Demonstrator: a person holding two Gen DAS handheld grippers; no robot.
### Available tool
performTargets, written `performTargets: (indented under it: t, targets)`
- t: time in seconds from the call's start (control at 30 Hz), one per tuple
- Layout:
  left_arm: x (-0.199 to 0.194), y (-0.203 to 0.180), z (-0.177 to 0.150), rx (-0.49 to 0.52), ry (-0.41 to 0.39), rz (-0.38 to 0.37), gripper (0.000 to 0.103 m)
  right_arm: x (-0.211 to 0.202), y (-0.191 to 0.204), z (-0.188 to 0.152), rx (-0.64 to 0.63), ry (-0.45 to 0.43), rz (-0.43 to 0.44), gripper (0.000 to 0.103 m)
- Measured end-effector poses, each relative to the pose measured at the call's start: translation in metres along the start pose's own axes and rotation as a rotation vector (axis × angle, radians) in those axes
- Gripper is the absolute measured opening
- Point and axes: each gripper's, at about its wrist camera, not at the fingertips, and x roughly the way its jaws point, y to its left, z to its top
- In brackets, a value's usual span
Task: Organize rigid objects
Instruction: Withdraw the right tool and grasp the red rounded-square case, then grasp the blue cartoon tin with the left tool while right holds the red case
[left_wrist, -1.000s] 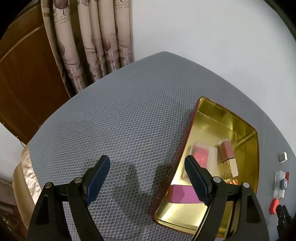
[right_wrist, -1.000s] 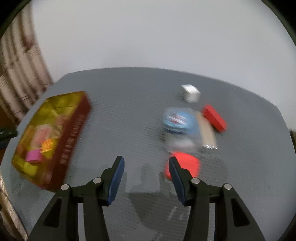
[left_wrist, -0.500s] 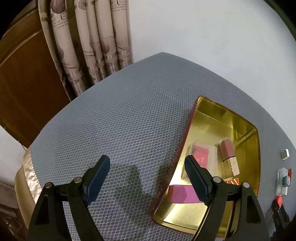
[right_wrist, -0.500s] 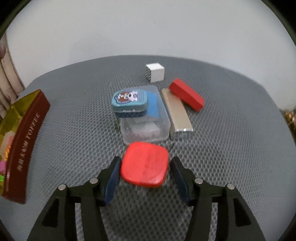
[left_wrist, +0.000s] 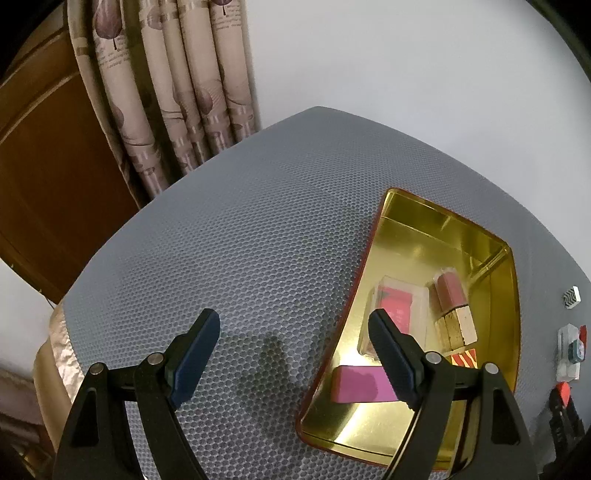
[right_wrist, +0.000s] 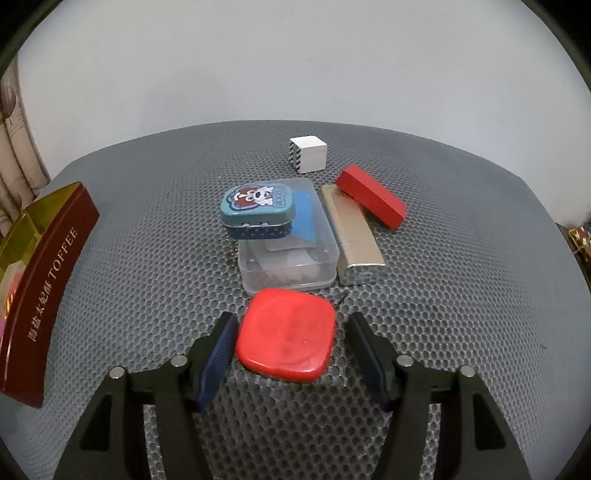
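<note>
The right gripper (right_wrist: 288, 338) hangs low over the grey honeycomb worktop (right_wrist: 461, 295), its fingers spread on either side of a flat red rounded-square lid (right_wrist: 286, 334); the lid lies directly between the blue pads, the left pad almost at its edge, the right pad with a small gap; nothing is gripped yet. The lid is about as wide as long, so no long axis matters; closing straight in looks enough. Just beyond it sit a clear plastic box (right_wrist: 291, 240) carrying a small blue tin (right_wrist: 258, 210), a silver bar (right_wrist: 352, 232), a red block (right_wrist: 371, 201) and a white cube (right_wrist: 308, 153). The left gripper (left_wrist: 295, 354) is empty with fingers wide apart, well away from the lid. Only its view shows inside the gold toffee tin (left_wrist: 443, 229), which already holds a pink block (left_wrist: 364, 384) and other pieces; the right view shows only the tin's maroon side.
</note>
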Motion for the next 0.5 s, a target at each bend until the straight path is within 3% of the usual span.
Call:
performTargets:
  t: [0.23,0.5]
  targets:
    - [-0.008,-0.026,-0.009,0.105,-0.025,-0.026,0.080,0.001,-0.007,-0.001,0.012,-0.008,0.035,0.049]
    - [-0.025,-0.075,-0.032,0.272,-0.056,-0.106,0.080,0.001,-0.043,-0.005,0.040,-0.008,-0.002,0.049]
